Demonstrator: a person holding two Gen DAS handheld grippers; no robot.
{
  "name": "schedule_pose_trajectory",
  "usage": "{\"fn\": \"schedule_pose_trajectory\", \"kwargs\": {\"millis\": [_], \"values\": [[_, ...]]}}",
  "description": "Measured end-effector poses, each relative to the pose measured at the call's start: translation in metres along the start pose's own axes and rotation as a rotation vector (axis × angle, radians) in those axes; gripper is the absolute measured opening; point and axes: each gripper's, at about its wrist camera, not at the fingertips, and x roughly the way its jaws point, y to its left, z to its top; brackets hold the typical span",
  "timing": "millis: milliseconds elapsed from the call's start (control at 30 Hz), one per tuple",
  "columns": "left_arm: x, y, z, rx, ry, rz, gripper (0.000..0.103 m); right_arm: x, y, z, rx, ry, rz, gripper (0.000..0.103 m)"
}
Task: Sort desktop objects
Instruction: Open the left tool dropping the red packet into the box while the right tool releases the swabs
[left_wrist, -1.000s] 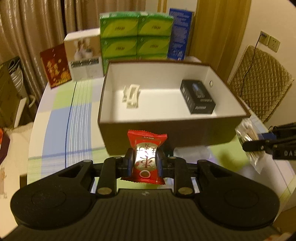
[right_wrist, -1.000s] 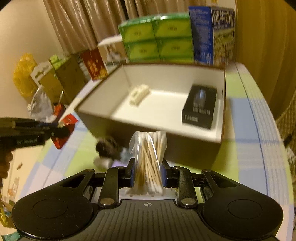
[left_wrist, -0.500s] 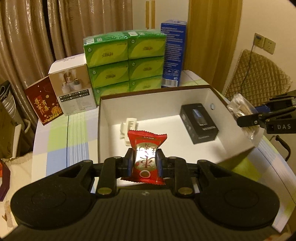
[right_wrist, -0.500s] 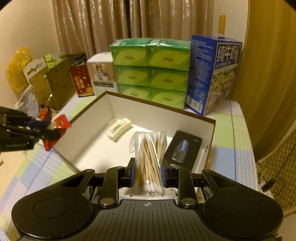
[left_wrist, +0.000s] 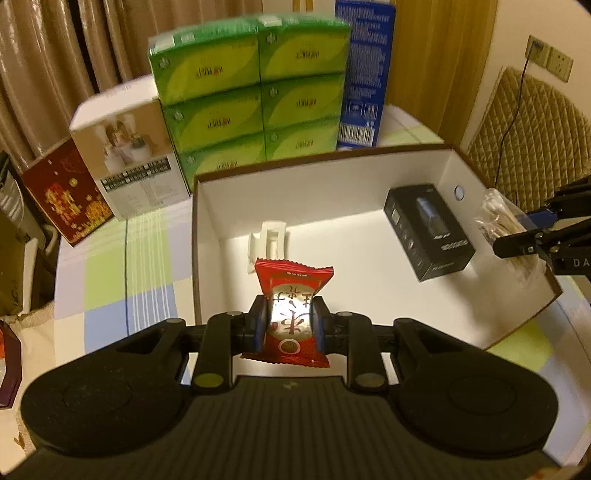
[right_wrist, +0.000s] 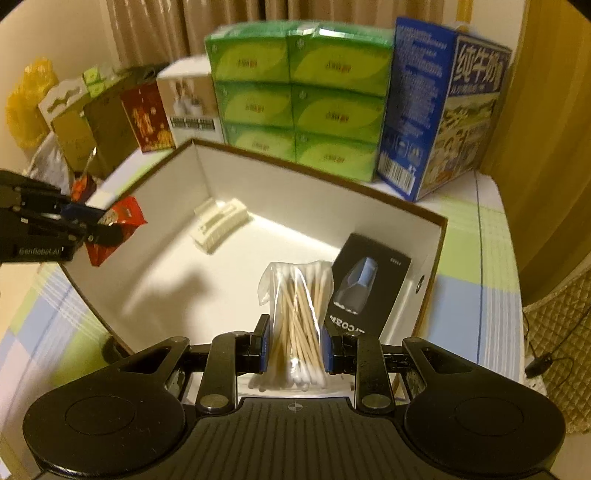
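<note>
The bench (left_wrist: 122, 266), covered in a checked cloth, is carrying everything ahead of both pairs of fingers. Beyond the fingers, an open white-lined box (left_wrist: 332, 192) is sitting on it, with stacked green packs (left_wrist: 255, 88) and a blue carton (right_wrist: 439, 107) standing behind its far wall. Inside the box, a black carton (left_wrist: 428, 230) is lying ahead and to the right of the left gripper's fingers, and a white plastic clip (left_wrist: 269, 242) is resting just beyond their tips.

The left gripper (left_wrist: 288, 326) is clamping a red snack packet (left_wrist: 291, 314) between its fingers; the packet is standing upright, its top poking past the tips (its lower edge hanging behind them), over the near part of the box floor.

The right gripper (right_wrist: 293, 345) is pinching a clear bag of cotton swabs (right_wrist: 297, 321) between its fingers, the bag rising well above the tips, with the black carton just to its right.
</note>
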Motion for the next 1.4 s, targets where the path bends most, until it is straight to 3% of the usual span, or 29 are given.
{"fn": "schedule_pose_trajectory", "kwargs": {"millis": [367,667,1400], "values": [[0.059,-0.001,0.006,0.065,0.154,0.026,0.021,0.037,-0.008,0.001,-0.037,0.159,-0.006,0.024],[0.086,-0.007,0.005,0.132,0.215,0.047,0.021,0.046,-0.011,-0.002,-0.058,0.200,-0.014,0.024],[0.081,-0.006,0.005,0.131,0.181,0.058,0.031,0.050,-0.010,-0.003,-0.088,0.234,-0.042,0.024]]}}
